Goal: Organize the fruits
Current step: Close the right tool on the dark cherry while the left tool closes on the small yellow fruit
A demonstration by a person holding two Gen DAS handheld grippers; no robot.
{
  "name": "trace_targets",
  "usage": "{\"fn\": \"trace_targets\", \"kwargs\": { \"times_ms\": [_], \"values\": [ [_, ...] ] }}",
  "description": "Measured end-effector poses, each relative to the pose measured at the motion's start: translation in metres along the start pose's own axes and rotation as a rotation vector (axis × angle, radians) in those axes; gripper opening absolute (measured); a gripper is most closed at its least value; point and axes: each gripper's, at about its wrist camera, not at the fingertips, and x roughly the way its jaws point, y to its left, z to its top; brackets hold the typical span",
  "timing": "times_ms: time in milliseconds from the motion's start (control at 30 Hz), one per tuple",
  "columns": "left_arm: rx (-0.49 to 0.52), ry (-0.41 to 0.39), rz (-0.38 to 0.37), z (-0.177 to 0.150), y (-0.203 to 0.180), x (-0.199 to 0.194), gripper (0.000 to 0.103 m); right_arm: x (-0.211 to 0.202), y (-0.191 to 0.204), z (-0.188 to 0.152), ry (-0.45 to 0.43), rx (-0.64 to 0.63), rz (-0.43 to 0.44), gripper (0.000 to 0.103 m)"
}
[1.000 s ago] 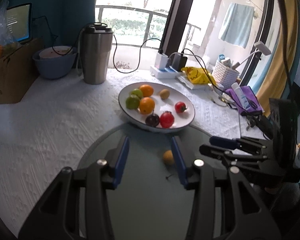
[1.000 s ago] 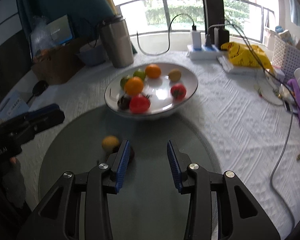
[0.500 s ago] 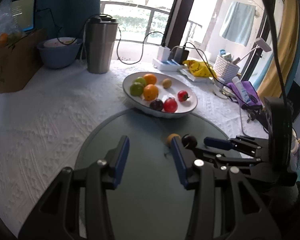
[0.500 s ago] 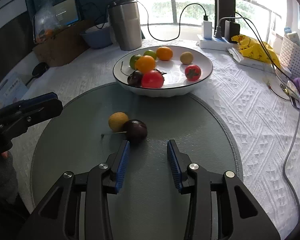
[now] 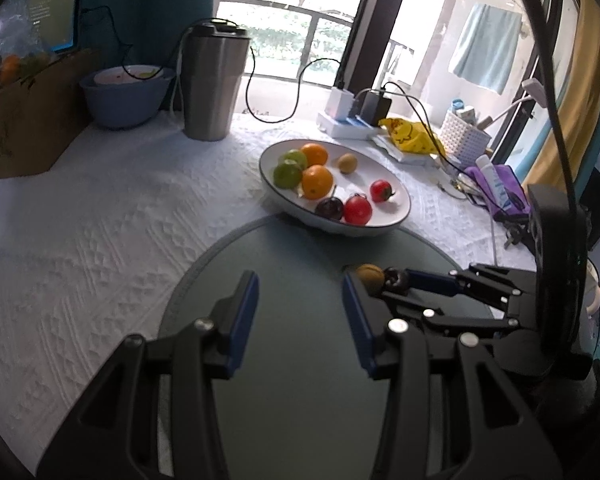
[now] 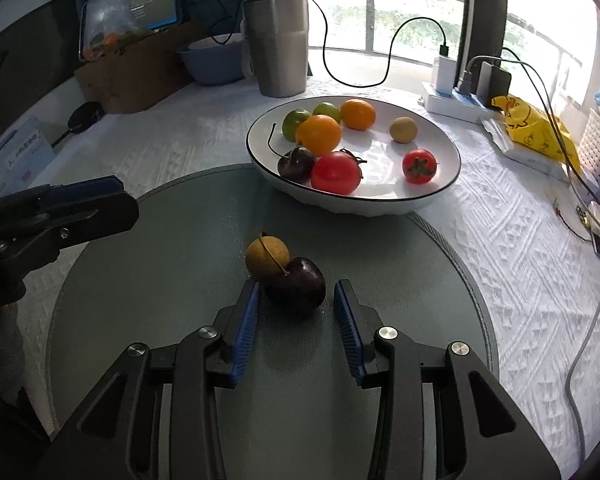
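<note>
Dark and glossy, the cherry (image 6: pixel 296 286) lies on the grey round mat (image 6: pixel 172 232), on the near side of the white bowl (image 6: pixel 440 196) and well apart from it. It is roundish, so no long axis can be told, but its thin stem (image 6: pixel 274 254) runs up and away from you, toward the bowl, across the small yellow-brown fruit (image 6: pixel 266 258) that touches the cherry on its far left side.

Your right gripper (image 6: pixel 296 300) has its two blue pads either side of the cherry. The left pad (image 6: pixel 248 320) sits just beside the fruit's skin, perhaps touching it; the right pad (image 6: pixel 346 320) stands clear, with a strip of mat showing between. So the fingers are partly open around the cherry and have hold of nothing.

Your left gripper (image 5: pixel 300 308) hangs over the same mat, on the side of the cherry away from the right gripper. Its fingers are parted by a moderate gap with only bare mat between them. In its own view the yellow-brown fruit (image 5: pixel 370 274) and cherry (image 5: pixel 396 278) show just past its right pad, with the right gripper (image 5: pixel 410 282) reaching in from the side.

Inside the bowl, beyond the cherry, you have two oranges (image 6: pixel 318 134), two green fruits (image 6: pixel 296 120), two red tomatoes (image 6: pixel 336 172), another dark cherry (image 6: pixel 296 164) with its stem curving up to the left, and a small tan fruit (image 6: pixel 403 129). Farther behind the bowl stands a steel tumbler (image 6: pixel 278 44).
</note>
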Motion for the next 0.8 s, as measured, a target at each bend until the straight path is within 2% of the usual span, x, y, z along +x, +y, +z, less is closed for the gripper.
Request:
{"fn": "trace_targets", "kwargs": {
  "times_ms": [67, 100, 667, 800],
  "values": [
    [0.002, 0.004, 0.002, 0.000, -0.001, 0.002, 0.045, 0.000, 0.000, 0.000, -0.003, -0.005, 0.007, 0.039],
    [0.004, 0.006, 0.003, 0.000, -0.002, 0.003, 0.045, 0.000, -0.001, 0.000, -0.005, -0.005, 0.013, 0.032],
    [0.073, 0.082, 0.001, -0.003, -0.041, 0.037, 0.045, -0.030, -0.036, -0.011, -0.076, 0.061, 0.087, 0.032],
    [0.093, 0.124, -0.001, -0.002, -0.051, 0.051, 0.045, -0.036, -0.047, -0.014, -0.088, 0.081, 0.077, 0.032]
  ]
}}
